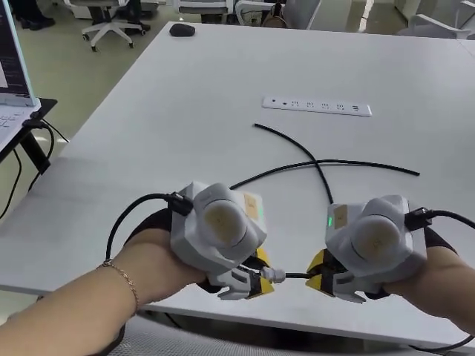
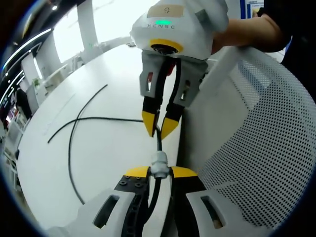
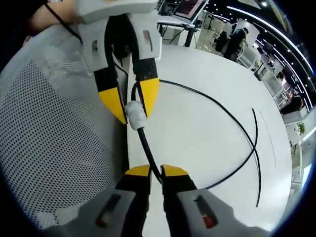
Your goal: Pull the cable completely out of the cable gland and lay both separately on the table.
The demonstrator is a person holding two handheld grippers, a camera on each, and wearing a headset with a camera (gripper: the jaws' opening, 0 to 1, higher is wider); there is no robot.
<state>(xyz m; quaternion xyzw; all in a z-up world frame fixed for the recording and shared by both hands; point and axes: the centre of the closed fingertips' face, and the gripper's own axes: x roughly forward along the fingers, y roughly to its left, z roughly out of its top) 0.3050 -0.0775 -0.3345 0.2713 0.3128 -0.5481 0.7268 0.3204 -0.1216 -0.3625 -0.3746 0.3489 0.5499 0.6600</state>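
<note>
A small white cable gland (image 1: 273, 274) hangs just past the table's near edge, with a black cable (image 1: 297, 276) running out of it to the right. My left gripper (image 1: 260, 280) is shut on the gland (image 2: 159, 165), which sits between its yellow tips. My right gripper (image 1: 319, 278) is shut on the cable (image 3: 148, 153) a short way from the gland (image 3: 134, 112). The two grippers face each other, tips a few centimetres apart. In the left gripper view the right gripper (image 2: 158, 127) pinches the cable (image 2: 159, 143) right above the gland.
Black cable lengths (image 1: 319, 165) cross in the middle of the white table (image 1: 185, 126). A white power strip (image 1: 317, 106) lies behind them and a dark mouse (image 1: 182, 30) at the far edge. A laptop (image 1: 11, 81) stands at the left. A mesh chair (image 2: 256, 123) sits under the grippers.
</note>
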